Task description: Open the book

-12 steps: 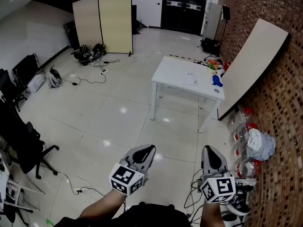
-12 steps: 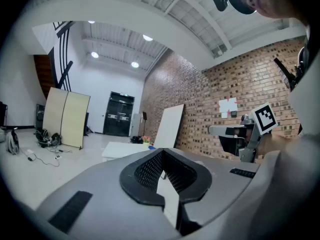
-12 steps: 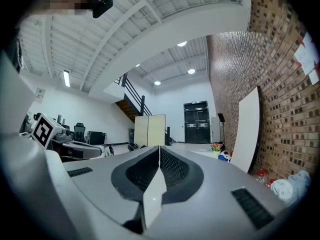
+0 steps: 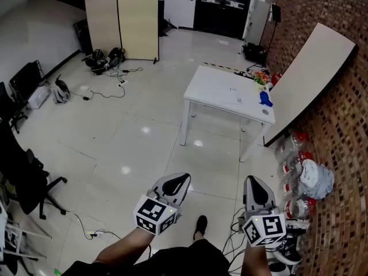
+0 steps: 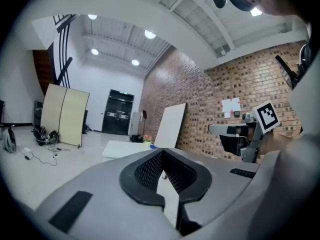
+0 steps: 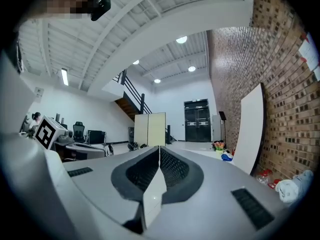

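Observation:
No book can be made out in any view. A white table (image 4: 221,91) stands across the tiled floor ahead, with a blue object (image 4: 264,98) and small colourful items at its far right end. My left gripper (image 4: 175,183) is held out low at the bottom centre, shut, with nothing between its jaws. To its right, my right gripper (image 4: 256,184) is also shut and empty. In the left gripper view the left gripper (image 5: 162,153) points level at the table (image 5: 122,148). The right gripper (image 6: 159,148) shows closed jaws in its own view.
A large board (image 4: 310,73) leans on the brick wall at the right, with bottles and a bag (image 4: 307,177) below it. A folding screen (image 4: 123,22) and floor cables stand far left. A black office chair (image 4: 23,177) is at the left edge. A shoe (image 4: 200,226) shows below.
The view has shifted slightly forward across the floor, and a shoe has come into sight below the grippers. Both grippers keep the same pose, shut.

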### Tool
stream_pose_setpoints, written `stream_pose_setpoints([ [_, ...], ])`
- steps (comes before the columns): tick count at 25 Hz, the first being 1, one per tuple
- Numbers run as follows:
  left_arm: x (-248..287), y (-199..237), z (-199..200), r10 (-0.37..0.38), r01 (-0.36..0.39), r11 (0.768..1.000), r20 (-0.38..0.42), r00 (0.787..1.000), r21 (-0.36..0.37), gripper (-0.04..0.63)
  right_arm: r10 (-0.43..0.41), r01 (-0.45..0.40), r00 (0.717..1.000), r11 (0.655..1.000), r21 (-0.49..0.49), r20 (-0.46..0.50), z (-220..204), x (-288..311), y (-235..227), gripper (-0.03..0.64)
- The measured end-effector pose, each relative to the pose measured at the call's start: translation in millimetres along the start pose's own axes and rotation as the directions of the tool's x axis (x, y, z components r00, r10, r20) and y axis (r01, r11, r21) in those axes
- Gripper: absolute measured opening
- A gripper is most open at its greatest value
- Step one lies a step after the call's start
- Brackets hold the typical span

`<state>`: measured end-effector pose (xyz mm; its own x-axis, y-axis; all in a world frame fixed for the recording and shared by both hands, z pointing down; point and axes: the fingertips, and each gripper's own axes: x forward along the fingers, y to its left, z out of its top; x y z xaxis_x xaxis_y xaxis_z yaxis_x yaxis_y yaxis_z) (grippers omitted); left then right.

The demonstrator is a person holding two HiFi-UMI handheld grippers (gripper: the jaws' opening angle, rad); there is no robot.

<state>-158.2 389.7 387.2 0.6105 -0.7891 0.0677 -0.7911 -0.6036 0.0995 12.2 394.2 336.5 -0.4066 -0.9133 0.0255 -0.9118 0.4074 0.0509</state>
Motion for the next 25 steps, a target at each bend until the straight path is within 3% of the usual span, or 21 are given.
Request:
stream_pose_setpoints([
  [4,42,25,4,0.027,-0.027,1.000,0.003,1.000,0.005,0.002,0.009,-0.009,1.000,1.000,0.003,-0.001,-6,46,-30,0.002],
  [17,227,78,39,0.112,-0.112,0.993,-0.009,0.994,0.039,0.002,0.074,-0.074,0.997,0.997,0.008,0.031,3,185,-192,0.002],
  [22,270,101,34,0.127,-0.126,0.991,-0.035,0.991,0.041,0.002,0.119,-0.121,0.989,0.993,0.012,0.090,7,221,-214,0.002],
  [25,300,113,27,0.128,-0.127,0.992,-0.046,0.991,0.026,0.002,0.110,-0.112,0.992,0.993,0.027,0.066,-3,249,-233,0.002],
])
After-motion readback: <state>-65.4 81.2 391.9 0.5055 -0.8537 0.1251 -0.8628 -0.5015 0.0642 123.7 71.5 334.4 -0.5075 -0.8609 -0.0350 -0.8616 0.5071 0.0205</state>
